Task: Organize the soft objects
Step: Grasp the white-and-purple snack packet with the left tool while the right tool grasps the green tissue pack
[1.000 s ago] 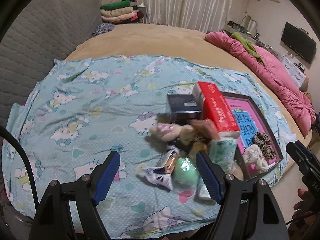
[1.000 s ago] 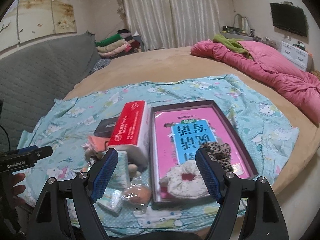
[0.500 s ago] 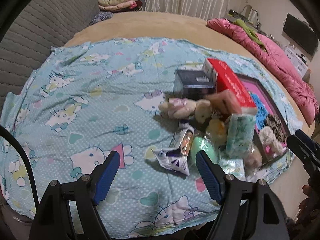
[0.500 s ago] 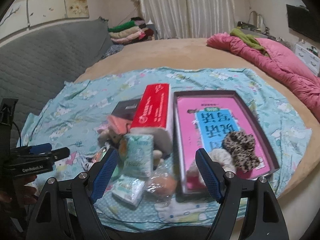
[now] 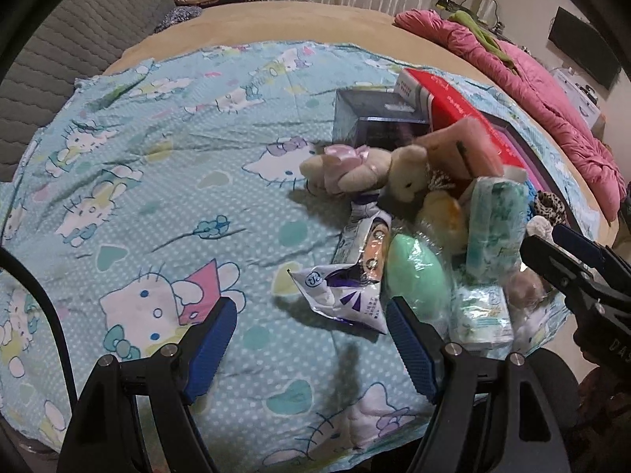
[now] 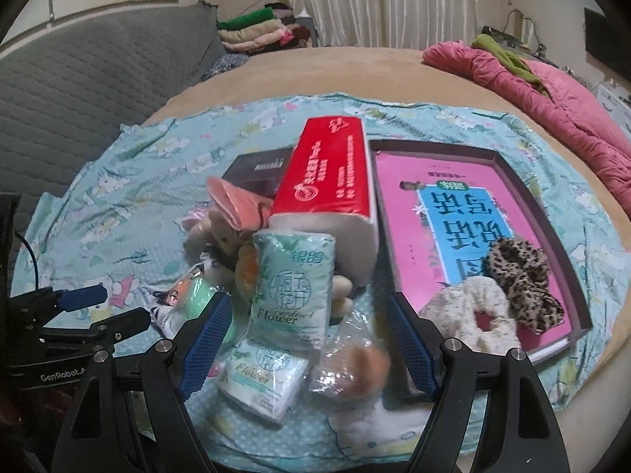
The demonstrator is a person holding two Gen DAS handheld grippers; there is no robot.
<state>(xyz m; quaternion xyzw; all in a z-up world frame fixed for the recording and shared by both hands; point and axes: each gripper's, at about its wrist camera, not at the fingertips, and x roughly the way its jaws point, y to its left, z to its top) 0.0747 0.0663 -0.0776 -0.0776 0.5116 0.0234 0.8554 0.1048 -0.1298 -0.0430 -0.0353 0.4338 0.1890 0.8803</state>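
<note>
A heap of soft things lies on the blue cat-print cloth (image 5: 157, 181): a small plush bear (image 5: 370, 169), a green wrapped ball (image 5: 416, 272), a purple-white sachet (image 5: 347, 291), tissue packs (image 6: 294, 280) and an orange ball in clear wrap (image 6: 355, 362). A dark tray (image 6: 552, 205) with a pink liner holds a leopard scrunchie (image 6: 520, 276) and a cream scrunchie (image 6: 469, 315). My left gripper (image 5: 311, 351) is open and empty, just short of the sachet. My right gripper (image 6: 307, 351) is open and empty, straddling the tissue packs and wrapped ball.
A red tissue box (image 6: 331, 173) and a dark box (image 5: 374, 118) stand behind the heap. A pink quilt (image 6: 552, 94) lies at the right of the bed, folded clothes (image 6: 256, 33) at the back, a grey padded headboard (image 6: 79, 79) at the left.
Both grippers have moved forward and down toward the heap, so the objects look larger. Both stay open. Nothing on the cloth has moved.
</note>
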